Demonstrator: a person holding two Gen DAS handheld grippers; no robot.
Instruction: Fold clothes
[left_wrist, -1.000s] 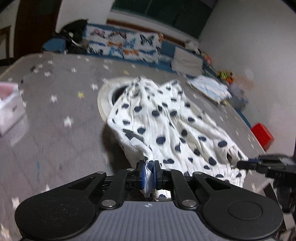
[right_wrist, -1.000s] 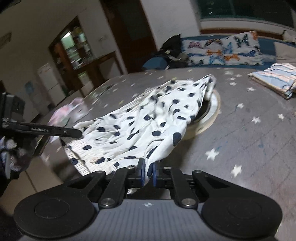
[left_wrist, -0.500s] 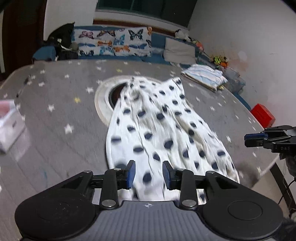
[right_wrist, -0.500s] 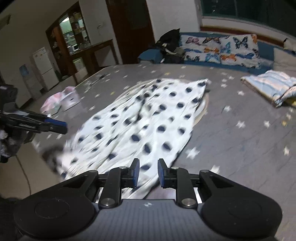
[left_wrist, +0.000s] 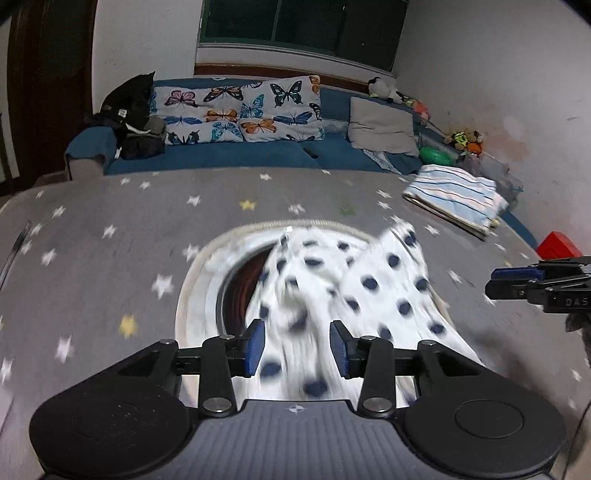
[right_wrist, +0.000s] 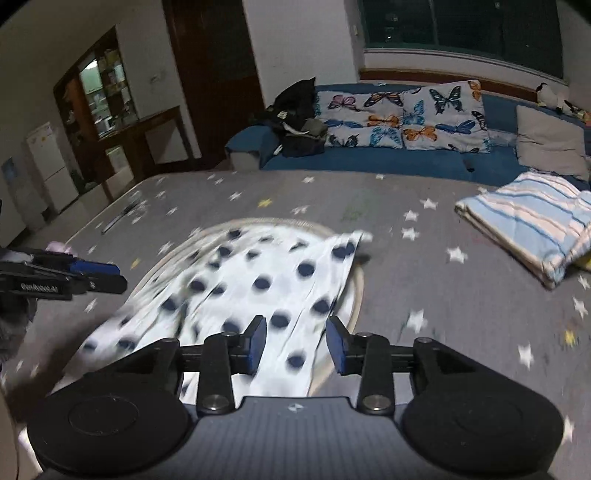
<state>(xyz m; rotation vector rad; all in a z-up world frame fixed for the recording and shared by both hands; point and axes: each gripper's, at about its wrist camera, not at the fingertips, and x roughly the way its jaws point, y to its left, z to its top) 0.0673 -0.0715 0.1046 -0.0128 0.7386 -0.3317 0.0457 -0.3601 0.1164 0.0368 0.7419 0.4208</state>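
Lying stretched out on the grey star-printed surface (left_wrist: 92, 258) is a white garment with dark polka dots (left_wrist: 369, 288), blurred in both views. Its far end drapes over a pale round ring (left_wrist: 195, 280) set in the middle of the surface, covering the ring's right part, while the dark inside of the ring shows at the left.

The left tongs (left_wrist: 296, 347) hang above the near end of the garment with their blue pads spreading apart; cloth shows in the gap below them, but neither pad presses on it. The right tongs (right_wrist: 295, 345) are over the garment's other near corner, likewise widening, and the spotted cloth lies flat beneath them without being pinched. Each pair of tongs shows at the edge of the other's view, off to the side of the garment.

Farther back on the right of the surface sits a folded blue-and-white striped cloth (right_wrist: 532, 225), well apart from the spotted one. Behind the surface runs a blue sofa (left_wrist: 221, 155) with butterfly-print cushions (left_wrist: 243, 110), a grey pillow (left_wrist: 384, 125) and a dark heap of clothes (left_wrist: 133, 110) at its left end. A red box (left_wrist: 557, 245) stands by the right wall.
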